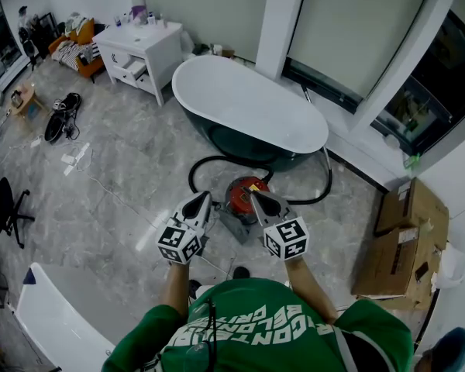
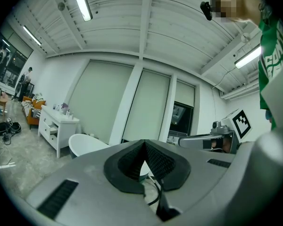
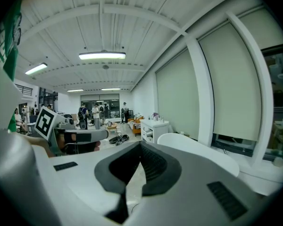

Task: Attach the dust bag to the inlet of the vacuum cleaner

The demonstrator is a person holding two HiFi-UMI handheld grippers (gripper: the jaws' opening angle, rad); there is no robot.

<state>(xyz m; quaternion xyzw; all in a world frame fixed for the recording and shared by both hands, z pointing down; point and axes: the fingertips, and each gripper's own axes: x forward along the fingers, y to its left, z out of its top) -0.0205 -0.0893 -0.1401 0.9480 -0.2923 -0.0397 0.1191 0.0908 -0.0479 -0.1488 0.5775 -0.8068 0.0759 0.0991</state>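
Your left claw [image 1: 200, 201] and right claw [image 1: 258, 198] are both pinched fully shut on nothing, held high over the floor. Go down like that and you'll likely shove the bag instead of gripping it. The black hose [image 1: 202, 165] looping by the vacuum cleaner [image 1: 246, 191] could also snag you. The cleaner is a small red drum on the floor, just beside the bathtub [image 1: 248, 103]. The grey flat piece [image 1: 234, 225] beside it may be the dust bag, but that's unclear.
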